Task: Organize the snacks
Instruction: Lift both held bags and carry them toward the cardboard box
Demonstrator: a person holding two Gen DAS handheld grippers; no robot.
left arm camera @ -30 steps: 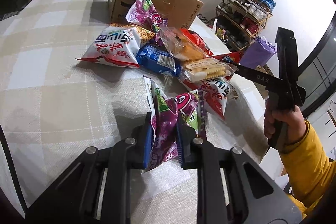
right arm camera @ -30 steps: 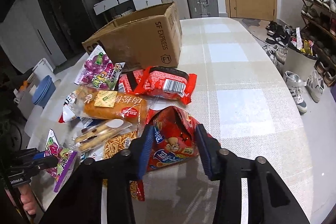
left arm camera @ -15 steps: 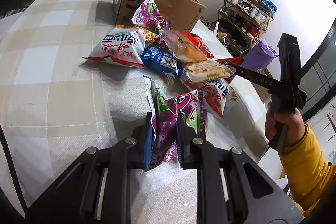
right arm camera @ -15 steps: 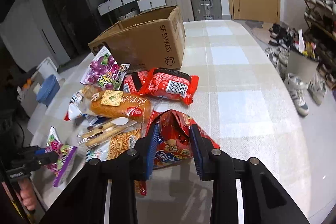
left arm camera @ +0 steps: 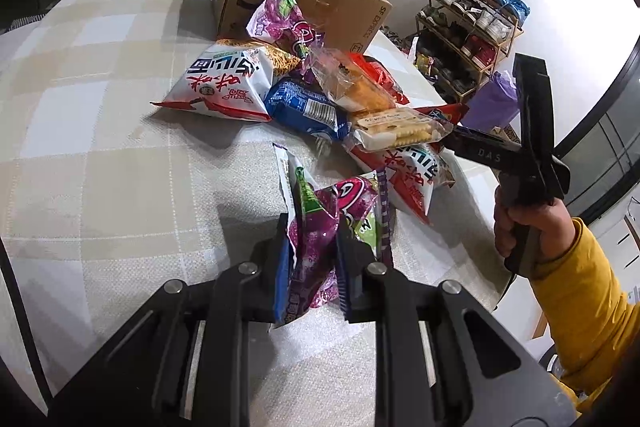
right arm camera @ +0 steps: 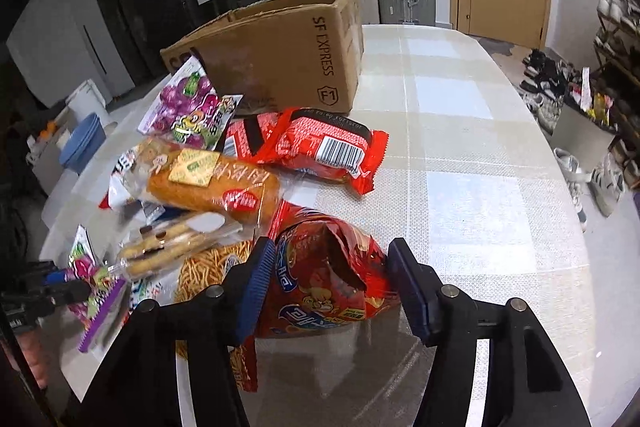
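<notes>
I have the left gripper (left arm camera: 310, 247) closed on a purple grape-candy bag (left arm camera: 320, 227), its two pads pinching the crumpled lower half so the packet stands up above the checked tablecloth (left arm camera: 100, 155), apart from the main heap. The right gripper (right arm camera: 326, 279) is a different story: its blue pads stand wide on either side of a red snack bag (right arm camera: 328, 267) at the near edge of the pile, the left pad touching the foil, the right one with a clear gap, so I judge it is bracketing the bag without gripping it. The rest of the snacks lie bunched between me and the open cardboard box (right arm camera: 280, 55): a second grape bag (right arm camera: 188, 111) leaning at the box's foot, a red noodle packet (right arm camera: 324, 143), a bread loaf in clear wrap (right arm camera: 212, 183), a biscuit pack (left arm camera: 394, 131) and a blue packet (left arm camera: 306, 107). I read this as the pick-up step, one bag secured and the other not yet. Next I need to squeeze the right claw until the foil holds, then carry both over the heap toward the box, which I take to be the destination.
</notes>
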